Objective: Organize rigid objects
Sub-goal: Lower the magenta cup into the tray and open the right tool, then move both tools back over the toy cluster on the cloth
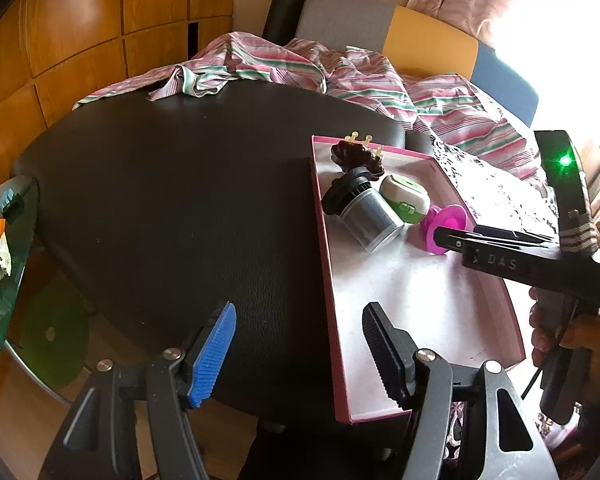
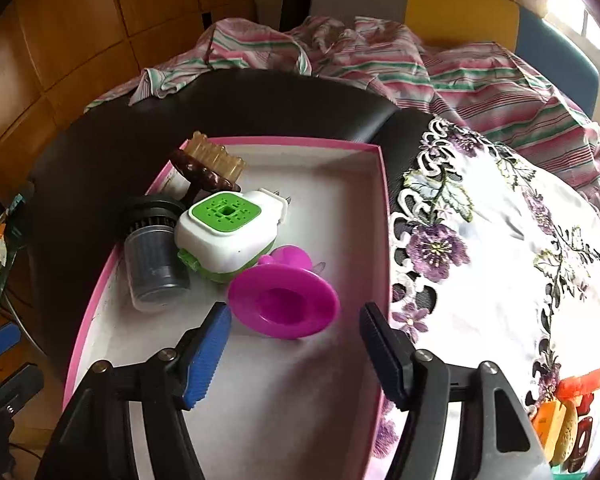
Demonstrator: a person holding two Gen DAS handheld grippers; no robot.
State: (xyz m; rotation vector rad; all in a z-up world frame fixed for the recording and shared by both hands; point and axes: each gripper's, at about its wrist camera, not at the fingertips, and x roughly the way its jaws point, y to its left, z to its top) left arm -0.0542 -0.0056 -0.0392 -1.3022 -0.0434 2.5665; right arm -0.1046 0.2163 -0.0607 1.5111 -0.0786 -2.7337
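Lying on its side inside the shallow pink-rimmed cardboard box [image 2: 382,216], the magenta plastic funnel-shaped cup [image 2: 284,300] touches the green-and-white plug-in device [image 2: 228,236], near the grey cylindrical canister [image 2: 152,264]. The right gripper [image 2: 294,354] stands just before it, jaws apart and empty. The left gripper [image 1: 298,350] also gapes empty. Probably light, stiff and smooth; grasping across the flared rim seems soundest.

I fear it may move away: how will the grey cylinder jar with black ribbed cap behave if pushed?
The grey cylinder jar with black ribbed cap lies on its side, so it may roll. The white-and-green plug-in device beside it might block one way. It looks rigid.
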